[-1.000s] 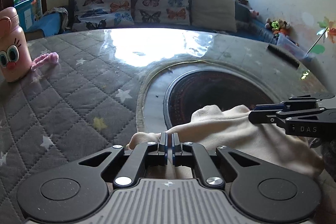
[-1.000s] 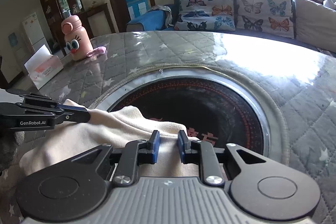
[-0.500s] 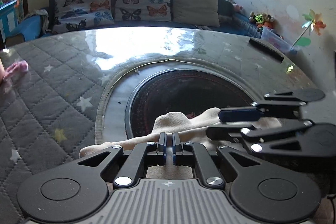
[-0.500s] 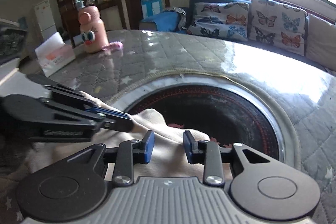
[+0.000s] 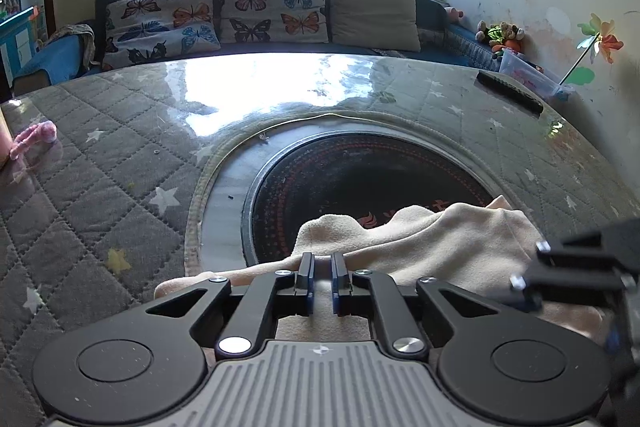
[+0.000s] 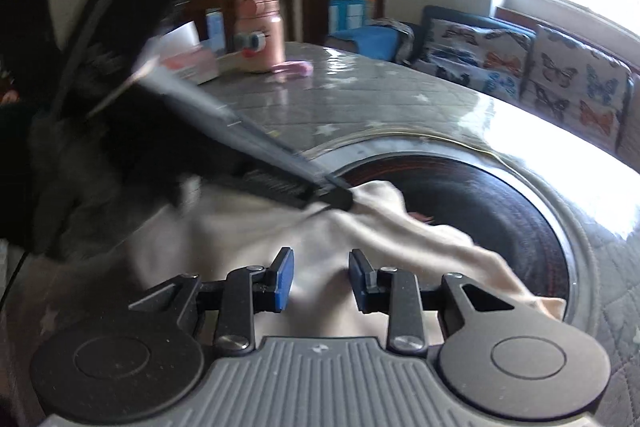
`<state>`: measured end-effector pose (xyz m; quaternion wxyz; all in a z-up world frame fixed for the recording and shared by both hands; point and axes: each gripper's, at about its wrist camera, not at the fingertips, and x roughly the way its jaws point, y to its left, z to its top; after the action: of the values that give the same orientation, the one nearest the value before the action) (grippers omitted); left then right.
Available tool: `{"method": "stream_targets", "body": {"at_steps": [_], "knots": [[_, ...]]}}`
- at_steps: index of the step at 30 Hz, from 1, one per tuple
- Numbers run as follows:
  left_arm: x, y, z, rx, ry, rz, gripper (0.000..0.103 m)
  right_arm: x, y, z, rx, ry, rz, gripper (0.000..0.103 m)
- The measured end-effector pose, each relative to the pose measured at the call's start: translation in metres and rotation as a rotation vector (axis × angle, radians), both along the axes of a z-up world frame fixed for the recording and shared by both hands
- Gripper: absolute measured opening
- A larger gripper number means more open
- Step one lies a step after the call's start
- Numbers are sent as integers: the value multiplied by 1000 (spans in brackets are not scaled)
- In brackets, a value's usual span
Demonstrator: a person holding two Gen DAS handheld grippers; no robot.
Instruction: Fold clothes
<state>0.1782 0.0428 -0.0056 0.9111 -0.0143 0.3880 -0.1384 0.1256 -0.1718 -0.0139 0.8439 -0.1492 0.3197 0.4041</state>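
Note:
A cream garment (image 5: 460, 243) lies crumpled at the near edge of the round table, partly over the dark glass centre; it also shows in the right wrist view (image 6: 312, 251). My left gripper (image 5: 322, 267) sits low over its near edge, jaws slightly parted with a narrow gap and no cloth between them. In the right wrist view the left gripper (image 6: 340, 201) comes in from the left, blurred, its tip on a raised ridge of cloth. My right gripper (image 6: 320, 279) is open above the garment, nothing between its blue pads (image 6: 283, 279).
The table has a grey quilted star cover (image 5: 100, 163) around a dark glass disc (image 5: 372, 179). A pink bottle (image 6: 260, 31), a tissue box (image 6: 188, 61) and a pink cloth (image 5: 34, 137) stand far left. A black remote (image 5: 508, 91) lies far right. A sofa stands behind.
My left gripper has parted slightly from shut. My right gripper has opened wider and swung left. The right gripper has dropped lower at the right edge of the left wrist view.

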Motion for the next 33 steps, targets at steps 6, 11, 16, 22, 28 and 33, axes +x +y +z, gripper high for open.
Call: {"method": "stream_targets", "body": {"at_steps": [6,11,16,22,28,33], "knots": [[-19,3,10,2,-37,4,15,-37,4,0,-27,-38,85,31],[-55,3,17,22,-77,-33,15,-53,-5,3,-5,-6,102,31],[-91,2,15,76,-111,-68,15,-56,-26,11,37,20,48,32],[-117,5,4,96,-92,-69,14,-48,-67,6,36,50,-112,32],[-127,20,-1,70,-45,-34,14,-46,-101,2,40,106,-177,31],[-123,19,17,40,-93,-35,15,-38,-98,14,87,77,-164,33]]}}
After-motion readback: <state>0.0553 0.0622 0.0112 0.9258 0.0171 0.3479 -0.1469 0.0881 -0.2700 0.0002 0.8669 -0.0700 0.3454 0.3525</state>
